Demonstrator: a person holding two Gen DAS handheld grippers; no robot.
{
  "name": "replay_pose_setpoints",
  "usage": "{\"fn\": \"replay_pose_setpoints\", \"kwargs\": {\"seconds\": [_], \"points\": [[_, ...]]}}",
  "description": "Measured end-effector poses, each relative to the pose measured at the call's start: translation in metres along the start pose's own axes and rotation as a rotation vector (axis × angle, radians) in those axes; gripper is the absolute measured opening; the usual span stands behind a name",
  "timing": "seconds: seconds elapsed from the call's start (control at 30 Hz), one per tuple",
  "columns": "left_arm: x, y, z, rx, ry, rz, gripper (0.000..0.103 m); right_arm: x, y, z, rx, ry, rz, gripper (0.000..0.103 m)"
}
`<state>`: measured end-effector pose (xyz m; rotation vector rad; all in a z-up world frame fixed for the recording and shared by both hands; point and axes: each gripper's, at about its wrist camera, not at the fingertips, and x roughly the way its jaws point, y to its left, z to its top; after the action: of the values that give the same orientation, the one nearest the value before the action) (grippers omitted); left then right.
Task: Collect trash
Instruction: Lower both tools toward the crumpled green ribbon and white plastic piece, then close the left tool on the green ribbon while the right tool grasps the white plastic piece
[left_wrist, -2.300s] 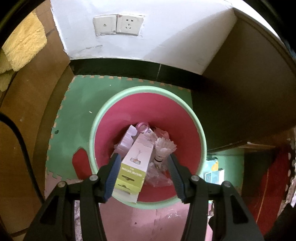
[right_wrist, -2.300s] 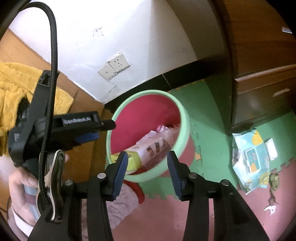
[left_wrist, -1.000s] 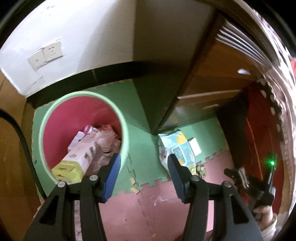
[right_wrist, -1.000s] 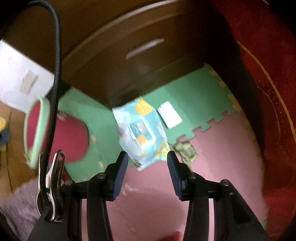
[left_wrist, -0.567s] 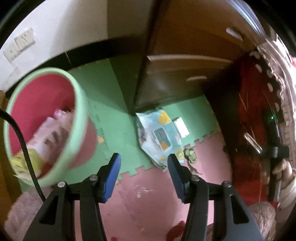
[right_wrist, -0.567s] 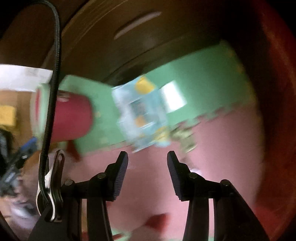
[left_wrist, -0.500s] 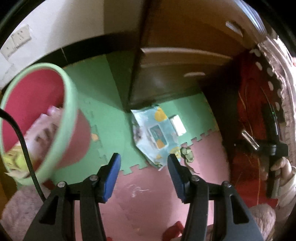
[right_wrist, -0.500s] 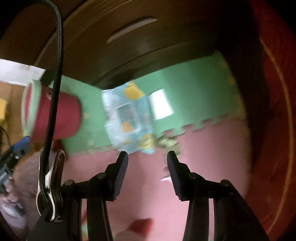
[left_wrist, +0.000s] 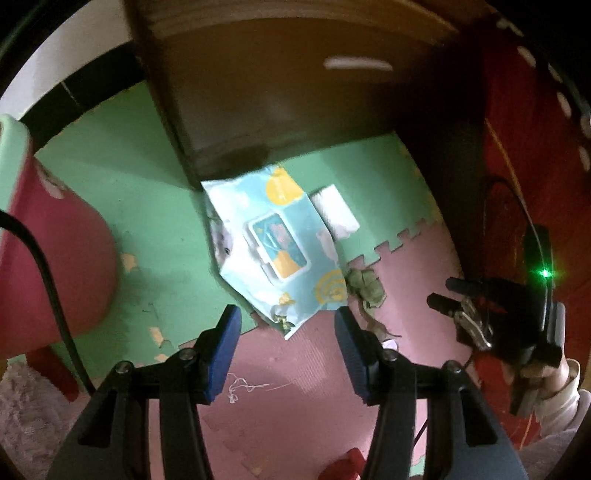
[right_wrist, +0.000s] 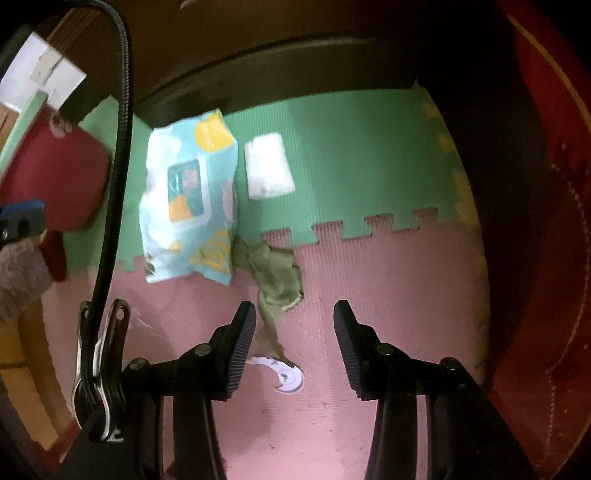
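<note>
Two hand-held grippers coming down from red bin toward floor mat. Bin (left_wrist: 55, 258) now off at left side, already holding box and wrappers. Left hand-held gripper (left_wrist: 288, 332) hanging over blue wipes pack (left_wrist: 273, 243), fingers apart, nothing between. Right hand-held gripper (right_wrist: 293, 328) dropping over crumpled green scrap (right_wrist: 275, 273), fingers apart, empty too. White pad (right_wrist: 267, 166) lying just beside pack, small white bit (right_wrist: 284, 374) near scrap. Meaning, I think: last drop finished, next pickup starting, floor trash still waiting.

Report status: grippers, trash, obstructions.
Left gripper and right gripper open, empty. Wipes packet, green scrap, white pad on mat. Nothing blocking.
</note>
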<state>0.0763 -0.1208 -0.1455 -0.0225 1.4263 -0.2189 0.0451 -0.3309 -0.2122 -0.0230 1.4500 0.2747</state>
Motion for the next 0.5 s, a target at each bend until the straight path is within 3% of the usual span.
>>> {"fn": "replay_pose_setpoints", "kwargs": {"seconds": [0.23, 0.43, 0.5], "points": [[0.031, -0.016, -0.012, 0.045, 0.044, 0.006, 0.055, 0.019, 0.000, -0.037, 0.008, -0.003, 0.042, 0.045], [0.056, -0.031, -0.019, 0.078, 0.082, -0.004, 0.055, 0.042, 0.005, -0.068, -0.029, 0.045, 0.020, 0.045], [0.063, -0.035, -0.022, 0.090, 0.094, -0.007, 0.055, 0.050, 0.005, -0.076, -0.021, 0.056, 0.027, 0.040]]}}
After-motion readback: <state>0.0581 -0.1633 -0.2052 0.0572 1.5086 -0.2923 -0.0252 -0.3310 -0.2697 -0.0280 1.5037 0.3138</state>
